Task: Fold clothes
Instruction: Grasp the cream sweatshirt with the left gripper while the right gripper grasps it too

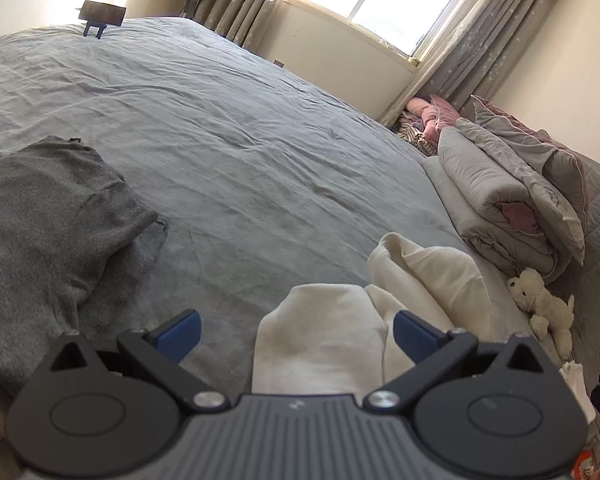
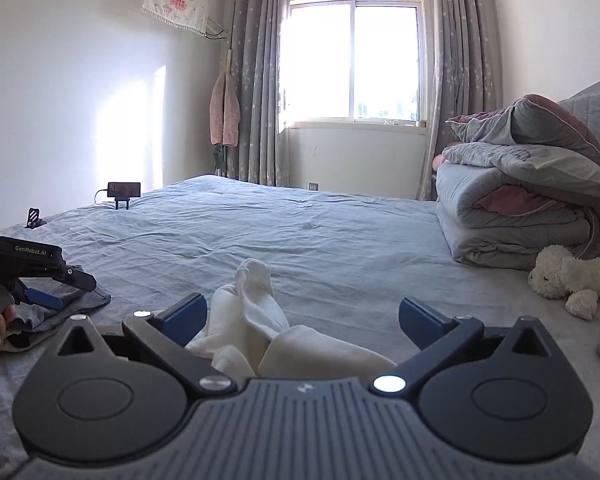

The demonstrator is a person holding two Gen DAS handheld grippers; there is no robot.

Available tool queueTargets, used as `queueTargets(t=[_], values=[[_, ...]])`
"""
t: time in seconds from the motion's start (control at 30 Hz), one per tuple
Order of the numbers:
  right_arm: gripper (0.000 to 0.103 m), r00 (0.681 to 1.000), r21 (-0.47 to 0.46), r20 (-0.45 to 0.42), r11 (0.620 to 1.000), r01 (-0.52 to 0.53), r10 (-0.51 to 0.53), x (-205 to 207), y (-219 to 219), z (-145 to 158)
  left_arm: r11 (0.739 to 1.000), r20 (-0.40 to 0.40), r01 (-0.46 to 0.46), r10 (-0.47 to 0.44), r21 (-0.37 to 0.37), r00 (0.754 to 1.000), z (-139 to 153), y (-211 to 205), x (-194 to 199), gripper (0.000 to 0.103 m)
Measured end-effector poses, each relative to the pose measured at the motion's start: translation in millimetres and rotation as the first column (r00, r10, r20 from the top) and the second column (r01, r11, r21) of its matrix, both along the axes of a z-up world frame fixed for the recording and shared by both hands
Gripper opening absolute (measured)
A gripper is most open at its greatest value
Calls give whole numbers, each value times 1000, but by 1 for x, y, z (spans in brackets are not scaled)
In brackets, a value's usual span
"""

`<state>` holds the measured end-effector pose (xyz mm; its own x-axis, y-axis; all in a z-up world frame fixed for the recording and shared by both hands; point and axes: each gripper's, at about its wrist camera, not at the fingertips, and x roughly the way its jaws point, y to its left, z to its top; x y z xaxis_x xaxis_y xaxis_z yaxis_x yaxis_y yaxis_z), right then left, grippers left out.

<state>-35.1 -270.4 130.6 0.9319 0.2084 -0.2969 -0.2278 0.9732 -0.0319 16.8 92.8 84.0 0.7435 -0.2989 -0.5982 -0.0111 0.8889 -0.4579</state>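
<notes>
Between both grippers' spread fingers (image 2: pixel 182 316) lies a white garment (image 2: pixel 256 320)

Beyond the crumpled white garment (image 2: pixel 256 320) the bed (image 2: pixel 300 232) lies bare and wide toward the window. To its right the way is blocked by a stack of folded quilts (image 2: pixel 520 216) and a plush toy (image 2: pixel 572 276); to its left lies a grey shirt (image 1: pixel 48 208), with a phone stand (image 2: pixel 123 191) at the far edge.

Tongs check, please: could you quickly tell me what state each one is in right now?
Left tongs: open, holding nothing; white garment lies beneath.
Right tongs: open wide, holding nothing.
</notes>
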Motion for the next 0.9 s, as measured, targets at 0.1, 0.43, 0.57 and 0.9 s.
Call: queueTargets(t=[0.1,0.43,0.57,0.9], values=[[103,995,-47,-85,997,56,-60,9,5,-14,996,-23,87,-86,24,996,-8,-20,2,102],[100,961,-129,-259,989,68,-100,22,18,-47,959,38,273,-276,77,960,-13,-72,-1,102],[87,950,-236,-297,971,19,-91,28,41,-66,961,62,258,-265,102,962,-21,-84,4,102],[22,917,-346,-340,934,83,-208,54,45,-87,914,75,266,-302,308,950,-29,-108,2,46]])
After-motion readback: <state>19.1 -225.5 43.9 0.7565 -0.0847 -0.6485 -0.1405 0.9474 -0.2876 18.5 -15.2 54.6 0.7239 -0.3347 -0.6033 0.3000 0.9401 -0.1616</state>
